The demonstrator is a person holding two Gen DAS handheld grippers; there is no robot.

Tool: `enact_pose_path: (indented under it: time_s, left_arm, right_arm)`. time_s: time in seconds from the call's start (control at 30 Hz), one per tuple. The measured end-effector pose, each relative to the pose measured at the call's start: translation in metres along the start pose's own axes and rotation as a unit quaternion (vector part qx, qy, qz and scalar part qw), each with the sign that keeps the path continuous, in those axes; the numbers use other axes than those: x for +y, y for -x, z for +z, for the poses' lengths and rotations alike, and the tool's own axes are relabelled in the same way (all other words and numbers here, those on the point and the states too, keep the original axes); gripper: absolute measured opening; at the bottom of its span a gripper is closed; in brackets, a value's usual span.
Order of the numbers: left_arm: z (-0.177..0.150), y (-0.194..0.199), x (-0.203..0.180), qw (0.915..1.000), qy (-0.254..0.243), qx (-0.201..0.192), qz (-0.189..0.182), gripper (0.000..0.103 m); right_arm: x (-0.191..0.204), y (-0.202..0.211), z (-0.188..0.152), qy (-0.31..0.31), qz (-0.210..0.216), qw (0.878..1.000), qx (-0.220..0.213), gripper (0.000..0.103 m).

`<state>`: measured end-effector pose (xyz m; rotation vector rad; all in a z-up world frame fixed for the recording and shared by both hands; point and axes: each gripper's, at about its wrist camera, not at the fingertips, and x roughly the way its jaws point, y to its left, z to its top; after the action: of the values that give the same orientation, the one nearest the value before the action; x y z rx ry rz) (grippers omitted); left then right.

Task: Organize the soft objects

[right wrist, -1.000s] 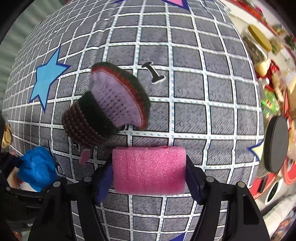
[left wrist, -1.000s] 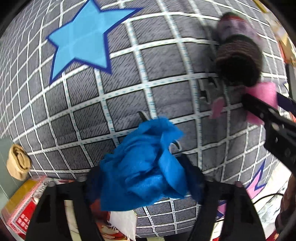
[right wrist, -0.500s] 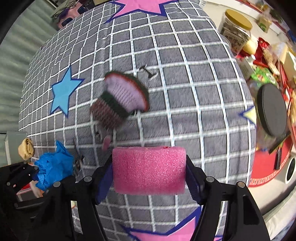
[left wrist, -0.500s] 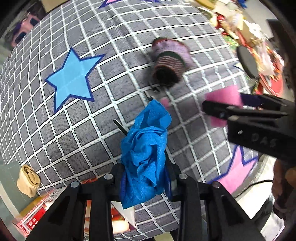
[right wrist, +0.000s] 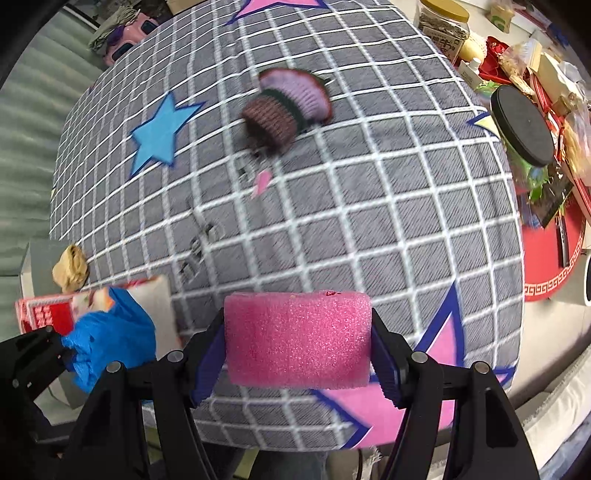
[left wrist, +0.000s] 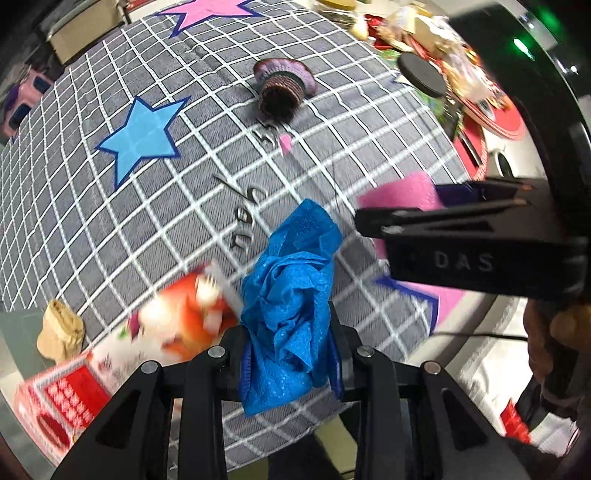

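The left gripper (left wrist: 290, 354) is clenched on a crumpled blue cloth (left wrist: 291, 302), which it holds above the near edge of the grey checked cushion (left wrist: 147, 206). The cloth's long axis runs along the fingers, its free end pointing away from the camera towards the middle of the cushion. To the right, the right gripper (right wrist: 297, 343) grasps a pink foam block (right wrist: 297, 339) across its ends, so the block's long axis lies crosswise between the pads, level with the picture's lower edge; it hangs over the near part of the cushion, beside a pink star.

The left wrist view shows the right gripper from the side, with only a corner of the foam visible past its black finger; the right wrist view shows the whole face of the block, and the blue cloth only at its lower left. Only the right wrist view shows the yellow-lidded jar (right wrist: 445, 22).

A knitted cupcake toy (left wrist: 282, 88) lies on its side further out on the cushion, near a blue star (left wrist: 142, 138), with a small pink scrap (left wrist: 285, 143) just before it. A red printed box (left wrist: 74, 387) and a tan bundle (left wrist: 61, 334) lie off the cushion's left edge; a black disc (right wrist: 522, 125) and clutter lie to the right.
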<state>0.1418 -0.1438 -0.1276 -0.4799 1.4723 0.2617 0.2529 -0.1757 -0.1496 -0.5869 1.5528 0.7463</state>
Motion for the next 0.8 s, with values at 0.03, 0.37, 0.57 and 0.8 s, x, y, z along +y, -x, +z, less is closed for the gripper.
enact_pose_path:
  time_s: [0.03,0.37,0.57,0.8]
  left_arm:
    - [-0.012,0.006,-0.001,1.0,-0.008,-0.003,0.003,0.035]
    - [-0.081,0.054,0.017,0.9967,-0.049,-0.061,0.018,0.035]
    - [-0.112,0.089,0.046,0.9934,-0.029,-0.108,0.026,0.035]
    - [-0.149,0.111,0.084,0.9897,0.018,-0.136,0.041,0.035]
  right_arm:
    - [0.006,0.001,-0.004,0.001,0.001,1.0,-0.001,0.071]
    - [0.079,0.022,-0.053,0.03,0.01,0.999,-0.002,0.071]
    - [0.132,0.032,-0.071,0.07,0.013,0.997,-0.011,0.071]
    - [0.184,0.051,-0.09,0.123,0.007,0.992,-0.039,0.071]
